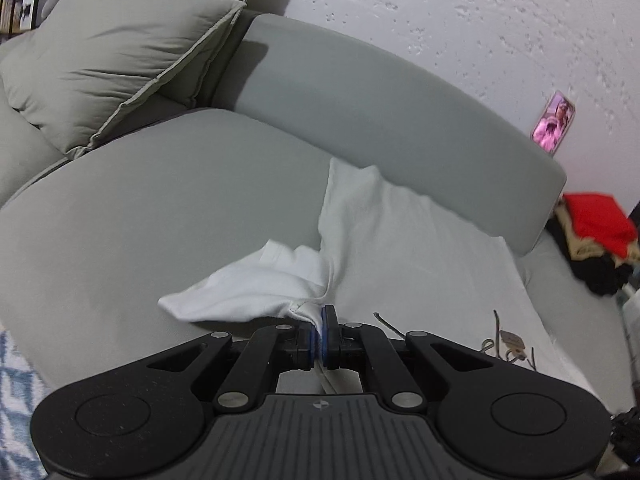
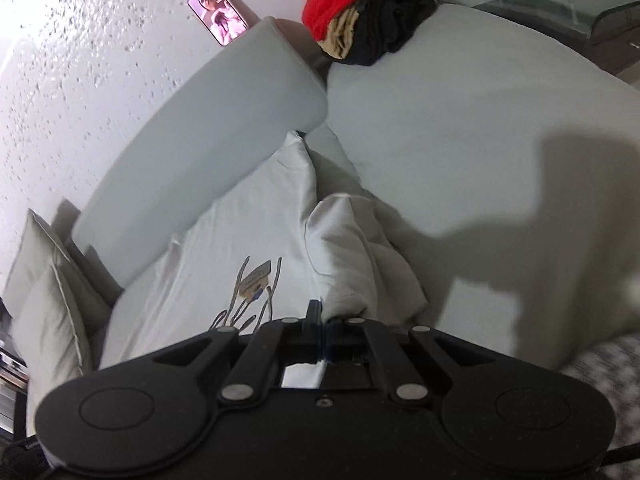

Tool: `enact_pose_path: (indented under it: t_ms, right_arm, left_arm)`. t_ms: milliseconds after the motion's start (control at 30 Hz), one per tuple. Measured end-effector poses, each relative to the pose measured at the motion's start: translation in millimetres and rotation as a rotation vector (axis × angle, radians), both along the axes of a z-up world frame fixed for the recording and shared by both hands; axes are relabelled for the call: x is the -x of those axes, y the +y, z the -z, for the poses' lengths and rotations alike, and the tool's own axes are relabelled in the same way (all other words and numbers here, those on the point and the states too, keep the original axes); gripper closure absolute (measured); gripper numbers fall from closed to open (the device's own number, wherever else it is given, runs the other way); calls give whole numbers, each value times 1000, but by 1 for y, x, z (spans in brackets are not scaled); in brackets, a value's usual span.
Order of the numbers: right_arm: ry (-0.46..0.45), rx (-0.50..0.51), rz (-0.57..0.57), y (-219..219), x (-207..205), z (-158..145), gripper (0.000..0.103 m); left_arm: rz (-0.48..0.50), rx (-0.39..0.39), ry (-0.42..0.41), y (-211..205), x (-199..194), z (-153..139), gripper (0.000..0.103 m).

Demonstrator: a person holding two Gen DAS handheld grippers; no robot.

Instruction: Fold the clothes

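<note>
A: What does the left claw (image 1: 319, 334) hold?
B: It is clenched on a bunched edge of the white shirt (image 1: 384, 240), which lies spread on the grey sofa (image 1: 160, 208).
A: And the right claw (image 2: 321, 326)?
B: Pinched on another fold of the shirt (image 2: 340, 252), beside its printed design (image 2: 252, 284).
A: Farther off?
B: A pile of clothes (image 2: 360, 12) on the far seat, and a phone (image 2: 218, 14) against the wall.

Black linkage tool (image 1: 319, 334) with silver rivets, blue pads (image 1: 325, 328).
</note>
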State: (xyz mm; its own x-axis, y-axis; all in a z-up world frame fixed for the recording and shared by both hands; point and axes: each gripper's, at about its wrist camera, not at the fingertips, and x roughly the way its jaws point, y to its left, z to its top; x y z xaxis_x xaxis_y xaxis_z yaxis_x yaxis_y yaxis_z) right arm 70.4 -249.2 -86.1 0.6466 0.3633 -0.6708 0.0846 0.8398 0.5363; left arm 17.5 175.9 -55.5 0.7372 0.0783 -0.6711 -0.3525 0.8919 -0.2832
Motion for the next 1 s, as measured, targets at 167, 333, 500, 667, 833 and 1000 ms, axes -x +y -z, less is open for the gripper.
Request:
enact_pose_path:
  t_ms: [167,333,500,667,833,1000]
  right_arm:
    - [11,71,3,-1,11,15,101]
    - [82,123,-99,0,8,27,93]
    - [34,86,-168,-27,34,-12,74]
    - [-20,33,-238,-33,67,-45,63]
    - [-61,67,-384,16,48,-21,91]
    - [-62,240,-462,83,27,19,94]
  left_arm:
    - [7,-95,134,-8,-10,37,100]
    - [-2,-181,218,-7,3,48,87]
    - [-2,-262,133,-15,51,-8,86]
    - [193,-232,36,-38,65,-35,76]
    - [339,-211,0,-95,17,6,80]
    - [407,-249,124,-138,-19,56,97]
